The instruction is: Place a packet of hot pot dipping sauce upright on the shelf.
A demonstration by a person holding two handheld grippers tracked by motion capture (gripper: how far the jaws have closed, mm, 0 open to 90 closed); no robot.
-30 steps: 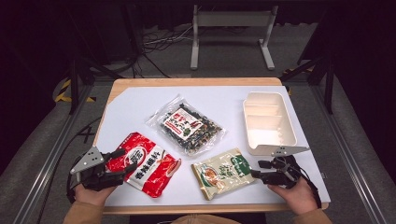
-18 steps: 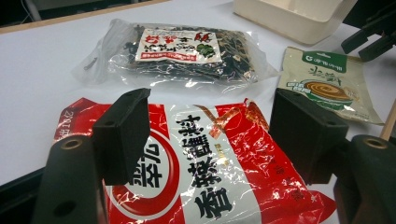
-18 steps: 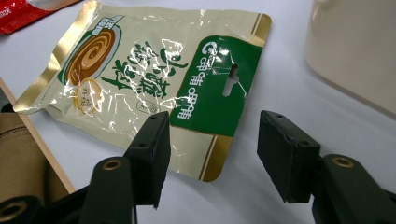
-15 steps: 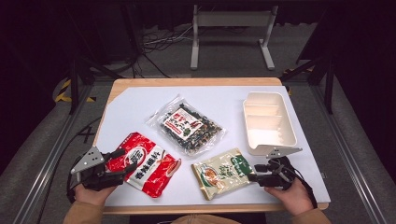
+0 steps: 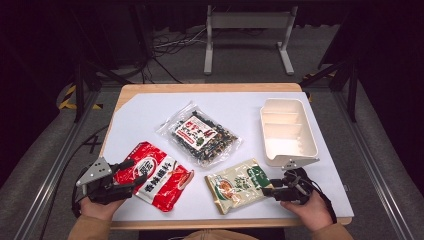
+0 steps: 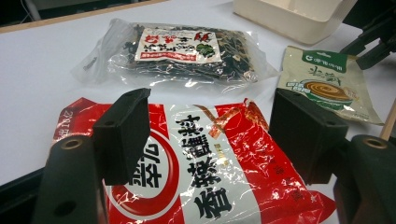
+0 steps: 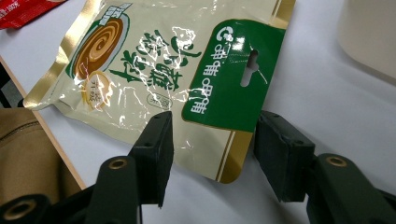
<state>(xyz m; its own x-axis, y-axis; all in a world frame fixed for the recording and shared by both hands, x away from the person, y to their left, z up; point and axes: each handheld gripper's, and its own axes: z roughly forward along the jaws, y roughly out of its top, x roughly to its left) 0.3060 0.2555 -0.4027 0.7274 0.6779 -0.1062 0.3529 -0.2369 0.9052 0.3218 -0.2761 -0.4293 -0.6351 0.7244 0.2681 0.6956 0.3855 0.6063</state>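
I've got both tongs low at the near edge of the table (image 5: 150,102), w/ the white tray (image 5: 288,131) as my landmark at the far right. The right tongs (image 7: 212,140) are released, jaws spread either side of the green-topped corner of the beige pouch (image 7: 159,60); that corner pokes between them, prob. because it's the stiffest bit to pinch. The pouch lies flat just near-left of the tray, so a short lift should carry it in. The left tongs (image 6: 210,135) are also released, jaws straddling the near end of the red packet (image 6: 201,177), which sits well left of the tray; not clamped on it yet. The clear bag of dark bits (image 5: 200,134) lies left of the tray, btw. it and the red packet, untouched. The tray looks empty, its dividers bare.
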